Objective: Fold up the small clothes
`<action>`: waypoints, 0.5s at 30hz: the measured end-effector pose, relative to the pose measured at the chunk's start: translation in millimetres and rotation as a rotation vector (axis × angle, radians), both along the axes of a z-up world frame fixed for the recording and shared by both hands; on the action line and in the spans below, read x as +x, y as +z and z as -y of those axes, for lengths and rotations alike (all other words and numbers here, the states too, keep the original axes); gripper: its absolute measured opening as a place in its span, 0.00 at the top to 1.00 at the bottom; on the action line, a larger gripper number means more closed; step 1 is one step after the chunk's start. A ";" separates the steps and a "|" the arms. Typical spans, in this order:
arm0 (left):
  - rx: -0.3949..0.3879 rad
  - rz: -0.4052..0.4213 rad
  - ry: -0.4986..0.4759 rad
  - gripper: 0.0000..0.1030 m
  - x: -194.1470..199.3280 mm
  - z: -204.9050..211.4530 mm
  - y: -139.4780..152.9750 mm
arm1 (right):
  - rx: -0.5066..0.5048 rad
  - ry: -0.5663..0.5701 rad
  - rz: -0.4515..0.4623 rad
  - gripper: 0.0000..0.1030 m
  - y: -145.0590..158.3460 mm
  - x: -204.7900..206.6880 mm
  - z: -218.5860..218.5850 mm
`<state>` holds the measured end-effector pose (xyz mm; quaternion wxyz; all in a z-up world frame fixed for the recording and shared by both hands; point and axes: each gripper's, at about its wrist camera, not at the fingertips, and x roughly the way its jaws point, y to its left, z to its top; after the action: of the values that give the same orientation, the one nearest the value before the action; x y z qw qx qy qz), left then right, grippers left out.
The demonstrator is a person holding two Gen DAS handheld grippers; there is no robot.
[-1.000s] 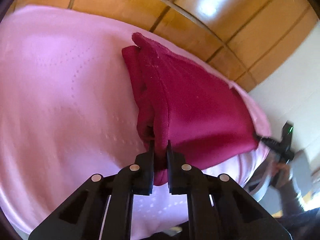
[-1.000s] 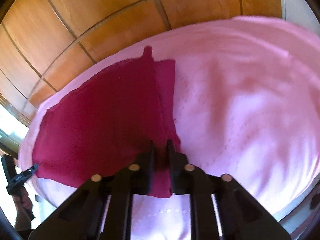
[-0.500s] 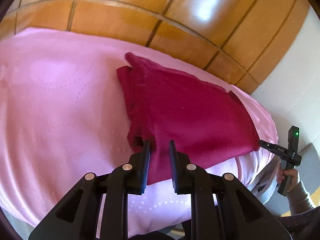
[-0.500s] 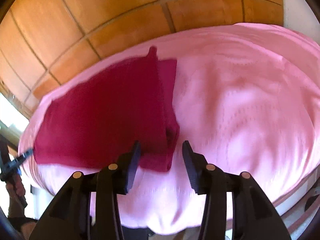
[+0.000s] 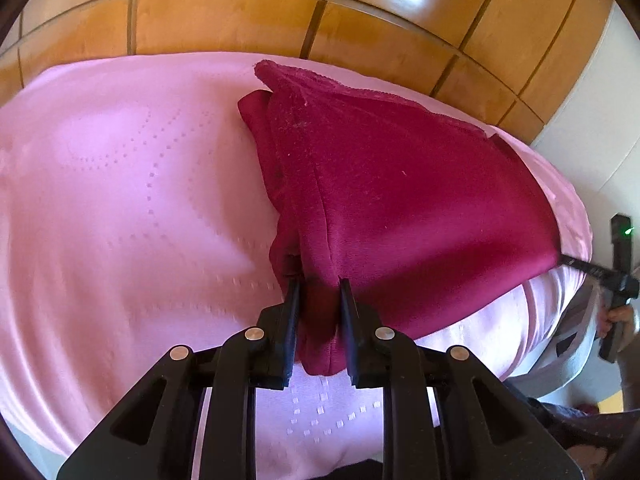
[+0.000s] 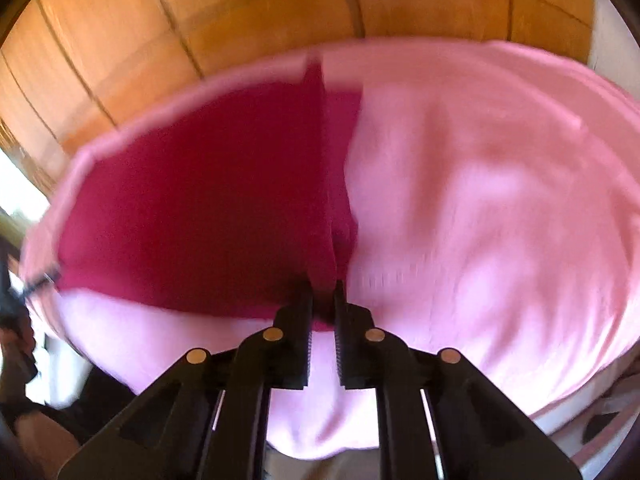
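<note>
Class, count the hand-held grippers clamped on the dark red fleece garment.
2: left hand-held gripper pinches one near corner of the dark red fleece garment; right hand-held gripper pinches the other.

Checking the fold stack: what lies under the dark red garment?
The dark red garment rests on a pink bedspread, which shows all around it. A folded layer of its own cloth peeks out beneath one edge; anything else below is covered.

a bed under a pale pink cover point(image 5: 120, 208) with a dotted stitched pattern fills most of both views. behind it runs glossy orange-brown wood panelling point(image 5: 224, 20), split by dark seams and catching bright glare. a white wall point(image 5: 592, 120) adjoins the panelling at the right.
</note>
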<state>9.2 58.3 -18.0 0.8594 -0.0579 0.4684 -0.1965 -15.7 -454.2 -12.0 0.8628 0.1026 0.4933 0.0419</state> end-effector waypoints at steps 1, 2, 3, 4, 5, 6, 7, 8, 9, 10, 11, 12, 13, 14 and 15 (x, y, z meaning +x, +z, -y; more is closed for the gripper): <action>-0.007 0.002 0.003 0.82 -2.3 -3.2 4.4 | 0.001 -0.009 0.009 0.90 0.8 -2.1 -0.8; -0.015 0.009 0.006 0.82 -4.2 -5.9 7.9 | 0.011 -0.020 0.009 0.84 3.8 -2.4 0.7; -0.025 0.026 0.011 0.82 -7.4 -8.8 13.4 | 0.013 -0.040 0.017 0.69 7.6 -3.3 3.5; -0.038 0.048 0.019 0.82 -10.9 -10.6 19.4 | -0.002 -0.058 0.031 0.63 12.7 -4.7 5.4; -0.052 0.062 0.025 0.82 -13.5 -10.2 23.6 | -0.023 -0.073 0.044 0.60 19.5 -5.9 7.0; -0.072 0.077 0.029 0.82 -15.5 -9.4 27.5 | -0.025 -0.086 0.065 0.60 28.2 -6.2 8.2; -0.087 0.092 0.029 0.81 -16.4 -7.9 31.2 | -0.012 -0.094 0.084 0.59 34.5 -7.0 6.9; -0.087 0.107 0.029 0.78 -15.3 -3.8 34.7 | 0.017 -0.100 0.112 0.55 42.2 -4.9 4.8; -0.071 0.128 0.039 0.69 -12.5 2.1 38.2 | 0.037 -0.090 0.133 0.49 47.8 -0.2 -0.2; -0.061 0.141 0.049 0.57 -10.8 6.0 40.5 | 0.031 -0.069 0.156 0.45 53.0 6.9 -10.2; -0.051 0.158 0.061 0.50 -6.6 10.8 43.6 | 0.016 -0.053 0.170 0.39 57.1 15.0 -19.3; -0.040 0.172 0.080 0.43 -0.2 15.9 47.6 | -0.001 -0.032 0.185 0.38 59.1 24.5 -32.3; -0.032 0.178 0.092 0.43 4.9 18.6 50.2 | -0.017 -0.010 0.199 0.37 60.6 36.9 -47.0; -0.017 0.183 0.102 0.43 13.1 24.5 53.7 | -0.022 0.000 0.205 0.34 59.4 44.7 -55.9; -0.009 0.193 0.106 0.43 20.6 29.7 57.5 | -0.030 0.024 0.212 0.29 59.0 56.9 -70.0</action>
<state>29.8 28.7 39.5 0.9094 -0.0674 0.3790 -0.1574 41.2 -384.2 47.0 0.9110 0.0787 0.4009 0.0556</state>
